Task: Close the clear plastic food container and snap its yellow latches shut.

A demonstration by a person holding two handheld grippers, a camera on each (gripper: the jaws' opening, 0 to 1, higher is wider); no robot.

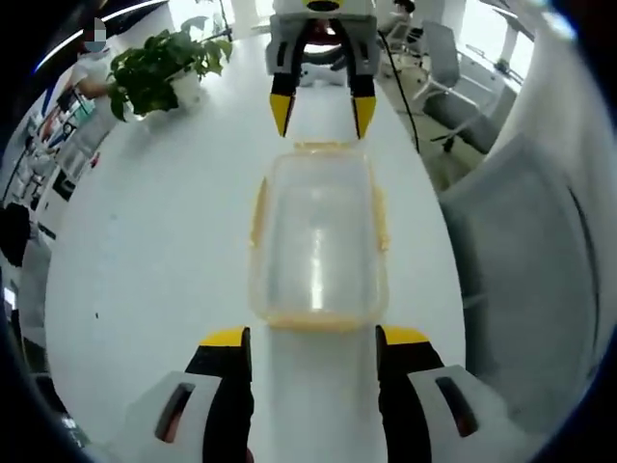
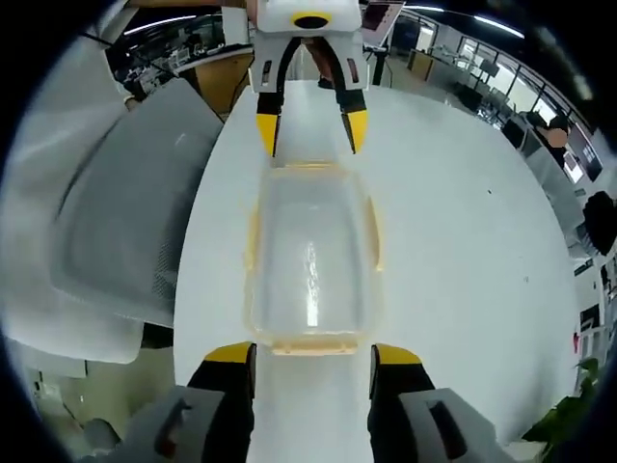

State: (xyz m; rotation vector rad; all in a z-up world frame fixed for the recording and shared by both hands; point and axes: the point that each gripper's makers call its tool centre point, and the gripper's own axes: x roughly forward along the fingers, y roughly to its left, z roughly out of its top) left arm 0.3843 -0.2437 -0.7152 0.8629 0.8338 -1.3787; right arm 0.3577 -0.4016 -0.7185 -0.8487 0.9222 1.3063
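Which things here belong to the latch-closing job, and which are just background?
Job:
clear container
yellow latches
left gripper
right gripper

Background:
potted plant
grey chair
white table

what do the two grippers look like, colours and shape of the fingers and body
Both look alike. The left gripper has two black fingers with yellow tips, set on light grey housings with dark slots. The right gripper is the same: black fingers, yellow tips, grey body. Seen from the front in the opposite view, each has a white-grey body, dark linkage arms and tapering yellow tips. I can't make out any cables on them.
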